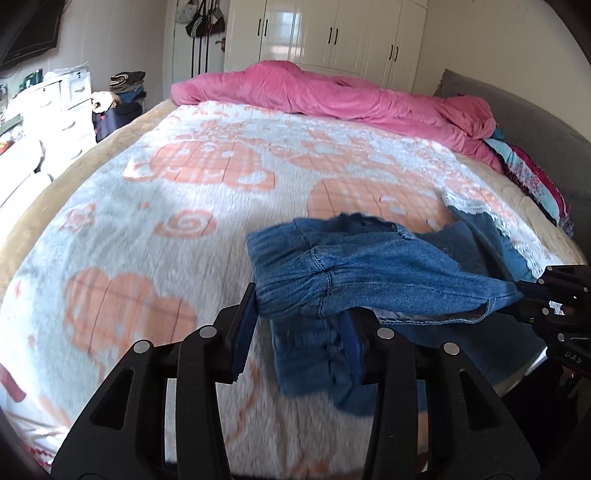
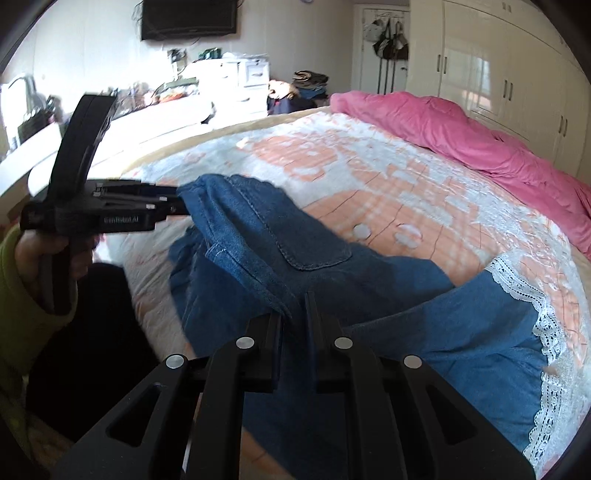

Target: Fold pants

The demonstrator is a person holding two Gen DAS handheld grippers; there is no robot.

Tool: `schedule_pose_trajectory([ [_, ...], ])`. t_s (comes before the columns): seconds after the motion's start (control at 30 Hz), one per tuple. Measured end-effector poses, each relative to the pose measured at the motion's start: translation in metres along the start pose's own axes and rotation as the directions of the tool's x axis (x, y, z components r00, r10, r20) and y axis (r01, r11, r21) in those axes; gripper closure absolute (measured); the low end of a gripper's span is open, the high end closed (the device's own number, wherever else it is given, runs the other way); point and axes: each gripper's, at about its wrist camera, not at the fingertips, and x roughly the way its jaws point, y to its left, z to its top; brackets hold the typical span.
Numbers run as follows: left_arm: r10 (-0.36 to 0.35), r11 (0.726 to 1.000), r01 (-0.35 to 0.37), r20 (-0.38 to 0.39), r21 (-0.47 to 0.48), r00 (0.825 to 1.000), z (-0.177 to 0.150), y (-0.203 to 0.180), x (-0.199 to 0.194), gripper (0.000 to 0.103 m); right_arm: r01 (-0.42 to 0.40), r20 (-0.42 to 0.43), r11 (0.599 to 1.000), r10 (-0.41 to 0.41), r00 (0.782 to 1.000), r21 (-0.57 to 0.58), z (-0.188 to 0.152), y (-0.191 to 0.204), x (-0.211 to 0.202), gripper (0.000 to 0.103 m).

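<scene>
Blue denim pants (image 1: 369, 266) with white lace hems (image 2: 546, 325) hang between my two grippers above the bed. My left gripper (image 1: 301, 314) grips the elastic waistband at one end; its fingers stand apart with bunched denim between them. It also shows in the right wrist view (image 2: 177, 203), shut on the waistband corner. My right gripper (image 2: 295, 310) is shut on the waistband's other end, and shows in the left wrist view (image 1: 521, 291) at the right. The legs trail onto the bed (image 2: 406, 184) to the right.
A pink duvet (image 1: 332, 92) is bunched along the far side of the bed. Folded colourful cloths (image 1: 535, 177) lie by the grey headboard (image 1: 517, 122). White drawers (image 1: 66, 103) and a wardrobe (image 1: 332, 33) stand beyond the bed.
</scene>
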Motion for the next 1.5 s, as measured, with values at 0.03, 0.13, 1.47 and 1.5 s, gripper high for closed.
schedule_pose_trajectory([
  [0.03, 0.008, 1.0, -0.008, -0.006, 0.008, 1.0, -0.003, -0.001, -0.002, 0.069, -0.011, -0.006, 1.0, 0.011, 1.0, 0.0, -0.003, 0.002, 0.0, 0.093],
  [0.13, 0.027, 0.999, -0.027, -0.028, 0.02, 0.999, -0.011, -0.001, -0.005, 0.068, -0.036, -0.03, 0.999, 0.036, 0.999, -0.01, -0.012, 0.012, -0.002, 0.093],
  [1.47, 0.099, 0.989, -0.088, -0.088, 0.122, 0.991, -0.028, -0.043, 0.019, 0.059, -0.139, -0.06, 0.976, 0.151, 0.987, 0.166, -0.024, -0.01, -0.005, 0.068],
  [1.5, 0.1, 0.988, -0.09, -0.085, 0.123, 0.991, -0.029, -0.044, 0.019, 0.059, -0.131, -0.061, 0.975, 0.144, 0.988, 0.178, -0.024, -0.011, -0.002, 0.068],
])
